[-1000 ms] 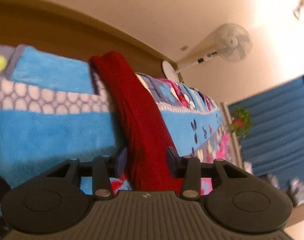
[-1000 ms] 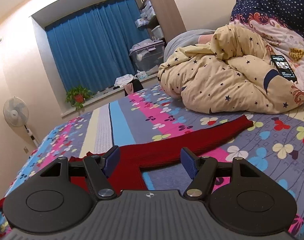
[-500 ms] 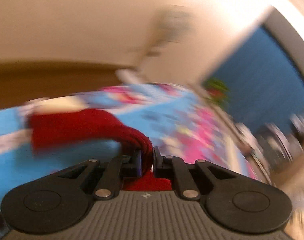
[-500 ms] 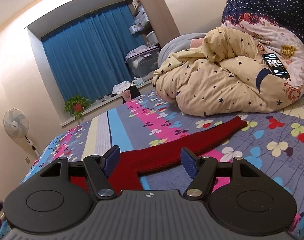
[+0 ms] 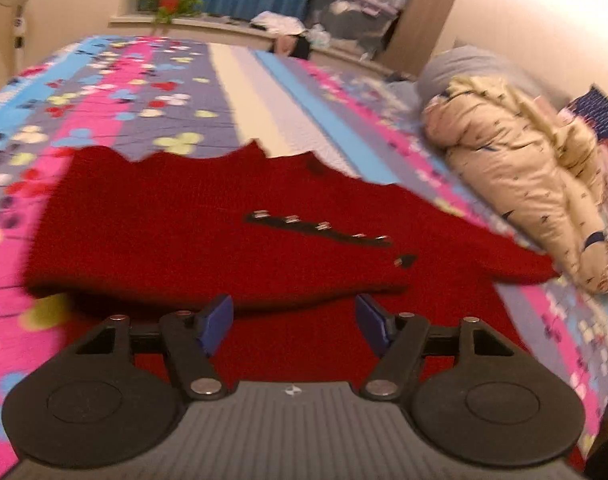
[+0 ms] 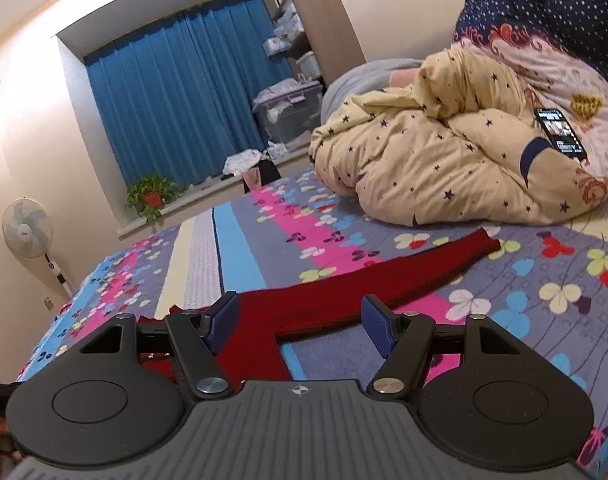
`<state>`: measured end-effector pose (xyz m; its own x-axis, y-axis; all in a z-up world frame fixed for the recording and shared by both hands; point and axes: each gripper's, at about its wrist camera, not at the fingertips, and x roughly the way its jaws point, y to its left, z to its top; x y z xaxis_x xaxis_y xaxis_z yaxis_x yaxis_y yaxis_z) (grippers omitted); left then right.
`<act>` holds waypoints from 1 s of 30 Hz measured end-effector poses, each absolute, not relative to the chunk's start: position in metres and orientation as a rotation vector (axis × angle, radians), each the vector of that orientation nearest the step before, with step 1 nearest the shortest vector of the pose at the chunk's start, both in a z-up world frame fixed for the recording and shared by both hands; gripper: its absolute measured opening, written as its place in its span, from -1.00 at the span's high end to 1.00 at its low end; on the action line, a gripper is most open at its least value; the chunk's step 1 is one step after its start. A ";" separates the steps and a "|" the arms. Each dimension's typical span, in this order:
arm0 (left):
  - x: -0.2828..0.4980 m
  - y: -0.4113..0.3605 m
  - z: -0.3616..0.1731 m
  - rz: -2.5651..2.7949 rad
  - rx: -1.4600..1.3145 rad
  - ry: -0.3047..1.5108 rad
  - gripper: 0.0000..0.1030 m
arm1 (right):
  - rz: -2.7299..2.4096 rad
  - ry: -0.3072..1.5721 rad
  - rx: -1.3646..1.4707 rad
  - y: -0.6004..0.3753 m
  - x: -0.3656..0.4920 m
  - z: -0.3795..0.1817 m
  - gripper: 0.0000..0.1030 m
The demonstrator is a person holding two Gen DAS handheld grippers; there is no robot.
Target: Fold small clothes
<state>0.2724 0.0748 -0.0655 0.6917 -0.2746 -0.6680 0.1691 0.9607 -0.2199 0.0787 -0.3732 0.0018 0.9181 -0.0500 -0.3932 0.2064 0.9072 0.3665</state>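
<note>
A small red knit sweater (image 5: 208,236) with a black strip of silver buttons lies on the flowered bedspread (image 5: 152,92). One sleeve is folded across its body; the other sleeve (image 6: 408,268) stretches right toward the duvet. My left gripper (image 5: 294,320) is open and empty, just above the sweater's near edge. My right gripper (image 6: 300,326) is open and empty, over the sweater where the outstretched sleeve joins the body.
A cream star-print duvet (image 6: 444,160) is piled at the right of the bed, with a phone (image 6: 560,130) lying on it. A fan (image 6: 26,228), a potted plant (image 6: 152,196) and blue curtains (image 6: 176,96) stand beyond the bed's far end.
My left gripper shut on a sleeve, swung it across over the sweater's body, then opened and let it go. My right gripper stayed open and hardly moved.
</note>
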 end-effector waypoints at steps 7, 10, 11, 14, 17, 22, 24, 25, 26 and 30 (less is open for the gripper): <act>0.195 0.103 -0.028 -0.080 0.085 0.867 -0.44 | -0.025 0.430 0.467 -0.356 0.120 -0.015 0.55; 0.158 0.113 -0.028 -0.036 0.081 0.885 -0.44 | 0.046 0.503 0.439 -0.332 0.153 -0.034 0.66; 0.149 0.115 -0.029 -0.019 0.070 0.885 -0.45 | 0.073 0.527 0.428 -0.322 0.165 -0.039 0.66; 0.125 0.120 -0.044 0.042 0.023 0.877 -0.48 | 0.154 0.579 0.422 -0.298 0.195 -0.050 0.64; 0.119 0.125 -0.072 0.088 -0.010 1.003 -0.45 | 0.192 0.620 0.377 -0.273 0.217 -0.060 0.61; 0.128 0.118 -0.084 0.034 0.026 1.018 -0.44 | 0.299 0.675 0.300 -0.231 0.252 -0.081 0.34; 0.132 0.115 -0.099 0.033 0.075 1.058 -0.55 | 0.306 0.702 0.288 -0.222 0.265 -0.090 0.26; 0.134 0.113 -0.101 0.031 0.098 1.052 -0.63 | 0.301 0.716 0.293 -0.218 0.272 -0.094 0.23; 0.136 0.113 -0.101 0.029 0.105 1.054 -0.64 | 0.299 0.723 0.309 -0.217 0.279 -0.098 0.17; 0.142 0.115 -0.104 0.036 0.084 1.069 -0.71 | 0.306 0.743 0.348 -0.212 0.302 -0.113 -0.20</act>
<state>0.1419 0.1150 -0.1038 0.4812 0.0701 -0.8738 0.0111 0.9962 0.0861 0.3018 -0.2115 -0.1130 0.6974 0.3896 -0.6015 -0.1476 0.8994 0.4115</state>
